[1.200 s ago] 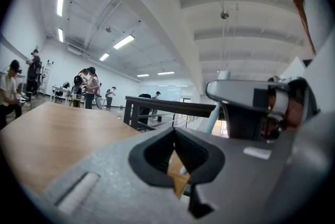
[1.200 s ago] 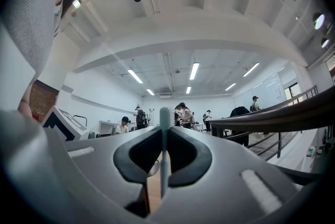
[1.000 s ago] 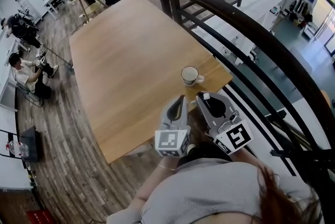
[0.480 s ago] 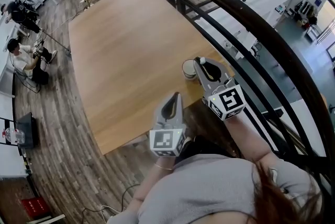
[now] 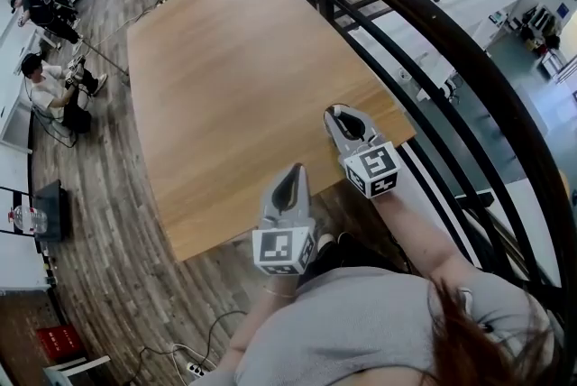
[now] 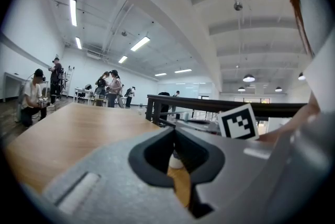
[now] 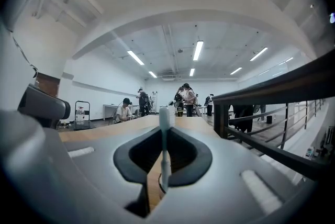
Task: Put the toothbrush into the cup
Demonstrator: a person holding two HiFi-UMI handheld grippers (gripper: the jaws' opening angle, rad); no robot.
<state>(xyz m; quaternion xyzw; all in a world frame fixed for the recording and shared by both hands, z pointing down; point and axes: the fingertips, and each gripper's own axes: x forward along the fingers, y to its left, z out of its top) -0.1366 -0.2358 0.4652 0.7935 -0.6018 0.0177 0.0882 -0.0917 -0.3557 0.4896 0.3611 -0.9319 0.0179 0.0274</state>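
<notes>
A long wooden table (image 5: 225, 59) stands beside a dark curved railing (image 5: 424, 23), with people (image 5: 47, 94) seated across the plank floor (image 5: 108, 267).

Pale matt wood, dull grey plastic, dark railing

The table (image 5: 225, 87) is light wood, smooth and matt, with faint grain; the floor (image 5: 108, 222) is darker, streaky wood plank. The left gripper (image 5: 297, 168) and right gripper (image 5: 334, 110) have matt, slightly grainy grey plastic shells. The toothbrush (image 7: 165, 155) is smooth white plastic. The railing (image 5: 433, 32) is dark with a soft sheen.
</notes>
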